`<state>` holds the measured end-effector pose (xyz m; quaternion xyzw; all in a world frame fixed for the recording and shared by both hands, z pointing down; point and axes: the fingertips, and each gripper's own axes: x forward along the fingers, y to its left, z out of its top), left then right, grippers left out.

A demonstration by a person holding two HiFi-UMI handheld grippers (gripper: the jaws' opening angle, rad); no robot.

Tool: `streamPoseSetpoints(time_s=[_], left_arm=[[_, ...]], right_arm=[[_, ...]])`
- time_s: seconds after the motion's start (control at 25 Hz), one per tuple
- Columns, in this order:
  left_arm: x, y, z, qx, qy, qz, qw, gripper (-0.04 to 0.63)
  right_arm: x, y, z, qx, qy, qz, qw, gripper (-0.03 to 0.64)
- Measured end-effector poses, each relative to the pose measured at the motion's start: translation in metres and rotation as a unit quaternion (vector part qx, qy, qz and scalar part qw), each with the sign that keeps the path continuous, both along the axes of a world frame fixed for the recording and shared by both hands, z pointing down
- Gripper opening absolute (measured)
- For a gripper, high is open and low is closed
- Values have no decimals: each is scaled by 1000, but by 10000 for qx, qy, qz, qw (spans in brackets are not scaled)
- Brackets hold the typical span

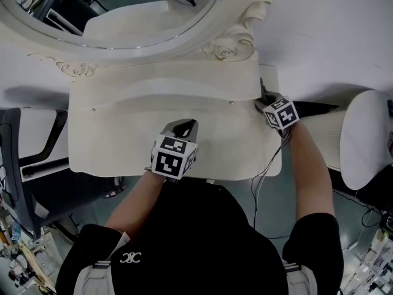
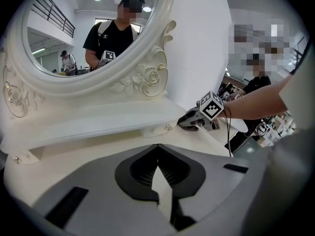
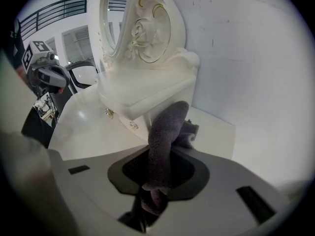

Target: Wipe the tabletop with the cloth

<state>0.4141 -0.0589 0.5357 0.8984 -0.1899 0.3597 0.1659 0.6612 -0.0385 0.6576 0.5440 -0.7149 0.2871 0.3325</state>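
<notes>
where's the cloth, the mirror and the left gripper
cloth (image 3: 165, 141): right gripper view, middle of the fold
mirror (image 1: 132, 17): head view, on the glass
left gripper (image 1: 183, 126): head view, at its fingertips

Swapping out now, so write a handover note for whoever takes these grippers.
Left gripper: shut and empty, at the front middle of the tabletop.
Right gripper: shut on the grey cloth, at the back right corner beside the drawer shelf under the mirror.
Done: the cloth is gripped and at the corner. The pictures do not show how much has been wiped.
Left: sweep the cloth across the tabletop.
</notes>
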Motion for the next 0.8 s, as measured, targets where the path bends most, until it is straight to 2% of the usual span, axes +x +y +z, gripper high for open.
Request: streamPoseSetpoints(time_s=[0.48, 0.8], left_arm=[[-24, 33, -14, 209, 80, -110, 9997, 6], [-50, 68, -21, 206, 97, -282, 9993, 6]], right_arm=[[-46, 41, 0, -22, -130, 435, 9990, 83], [-82, 70, 1, -77, -350, 470, 9983, 83]])
